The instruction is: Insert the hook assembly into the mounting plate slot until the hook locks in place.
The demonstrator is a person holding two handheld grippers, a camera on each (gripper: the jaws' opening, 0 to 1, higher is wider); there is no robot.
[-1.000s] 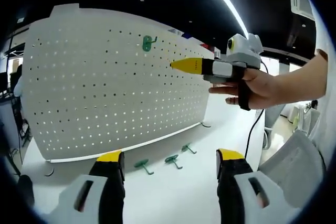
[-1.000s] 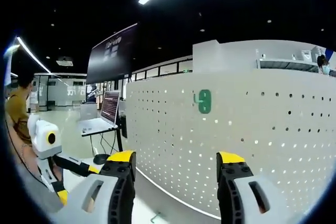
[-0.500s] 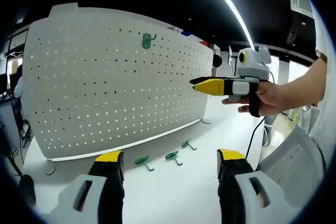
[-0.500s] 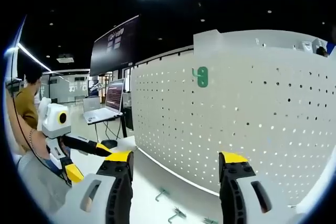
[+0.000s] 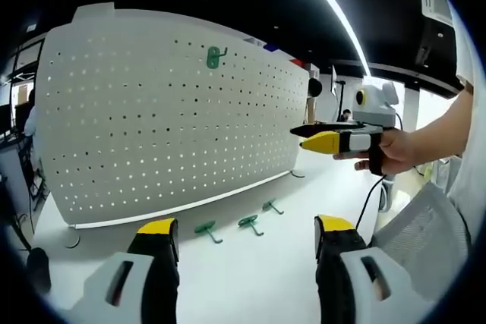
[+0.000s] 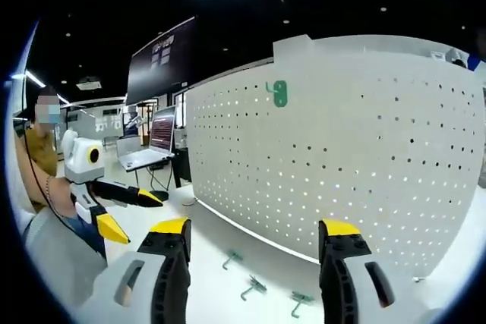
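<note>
Hooks (image 5: 206, 231) lie loose on the table (image 5: 250, 278) near the pegboard (image 5: 152, 127), both grippers (image 5: 243, 234) (image 6: 254, 234) spread apart and empty, so picking one up comes next.

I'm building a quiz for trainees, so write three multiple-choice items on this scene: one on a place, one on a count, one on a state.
1. Where is the mounted green plastic hook?
A. Near the top of the white perforated pegboard
B. On the white table
C. Held in jaws

2. How many loose green hooks lie on the white table before the pegboard?
A. One
B. Three
C. Five

3. How does the left gripper stand?
A. Shut on a hook
B. Open, holding nothing
C. Shut, holding nothing

Answers: 1 A, it hangs in the upper rows of holes. 2 B, three lie in a row in both views. 3 B, its yellow-tipped jaws stand apart with nothing between.
</note>
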